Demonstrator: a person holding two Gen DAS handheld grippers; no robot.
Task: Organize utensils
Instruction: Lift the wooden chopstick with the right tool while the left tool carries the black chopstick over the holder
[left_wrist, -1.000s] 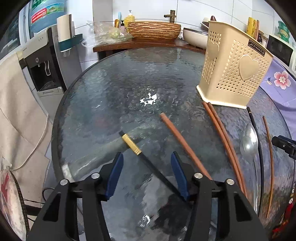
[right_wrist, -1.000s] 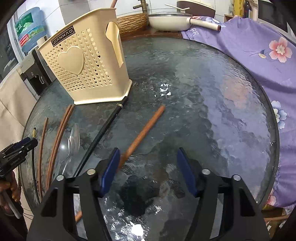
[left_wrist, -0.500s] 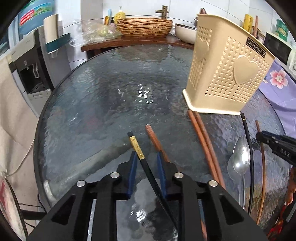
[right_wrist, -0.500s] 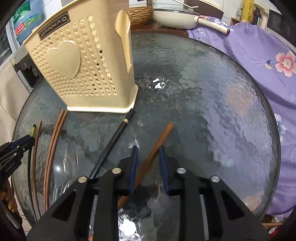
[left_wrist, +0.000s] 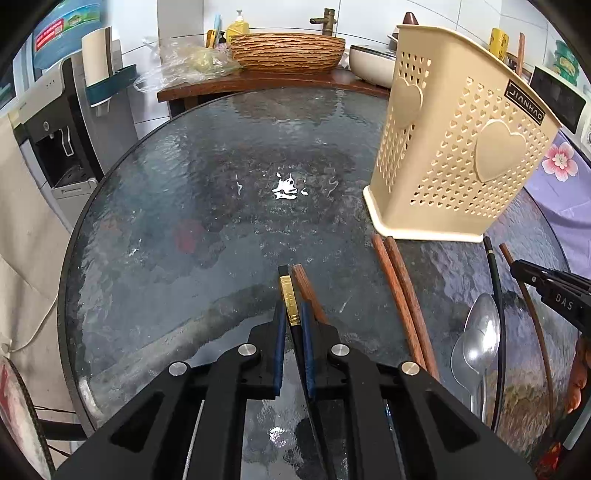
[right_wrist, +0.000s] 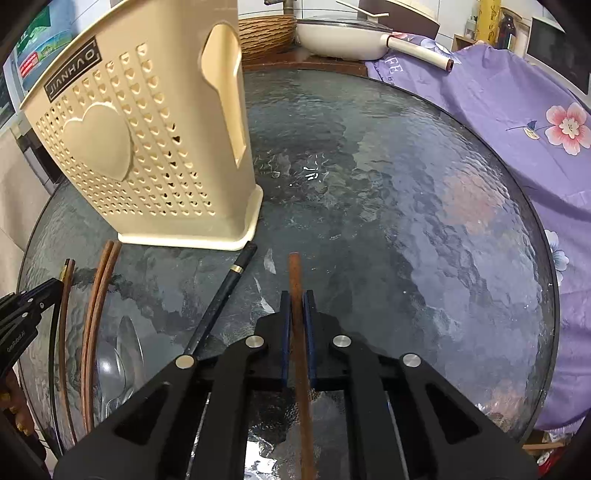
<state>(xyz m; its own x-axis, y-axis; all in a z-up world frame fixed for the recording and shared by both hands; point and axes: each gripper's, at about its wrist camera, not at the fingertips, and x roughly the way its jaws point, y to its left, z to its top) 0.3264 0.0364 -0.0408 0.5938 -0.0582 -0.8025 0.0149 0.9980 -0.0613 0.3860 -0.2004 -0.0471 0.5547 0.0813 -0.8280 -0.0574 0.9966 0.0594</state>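
1. Utensils lie scattered on the round, dark glass worktop (left_wrist: 155, 229), in front of a cream perforated utensil holder (left_wrist: 454, 147) that stands upright on it.
2. The left tool (left_wrist: 291, 317) has its blue pads closed on a black chopstick with a gold band (left_wrist: 288, 299); the gold band sits right between the fingertips and the black end pokes out ahead.
3. A brown chopstick (left_wrist: 304, 286) lies just beside that black one, on its right in the left wrist view, running under the right-hand finger; it is outside the grip.
4. The right tool (right_wrist: 296, 314) is clamped on another brown chopstick (right_wrist: 295, 273), which runs straight between the pads and sticks out ahead of them toward the middle of the worktop.
5. A second black chopstick (right_wrist: 225, 291) lies on the glass just left of the right tool in the right wrist view, its banded end close to the holder's base corner.
6. A pair of brown chopsticks (left_wrist: 399, 288) lies side by side, their far ends near the holder's front edge.
7. Two metal spoons (left_wrist: 476, 339) rest partly overlapping between that pair and the second black chopstick.
8. The holder carries raised hearts and a black label near its rim.
9. A purple flowered cloth (right_wrist: 517, 122) lies beyond the far right edge of the worktop.
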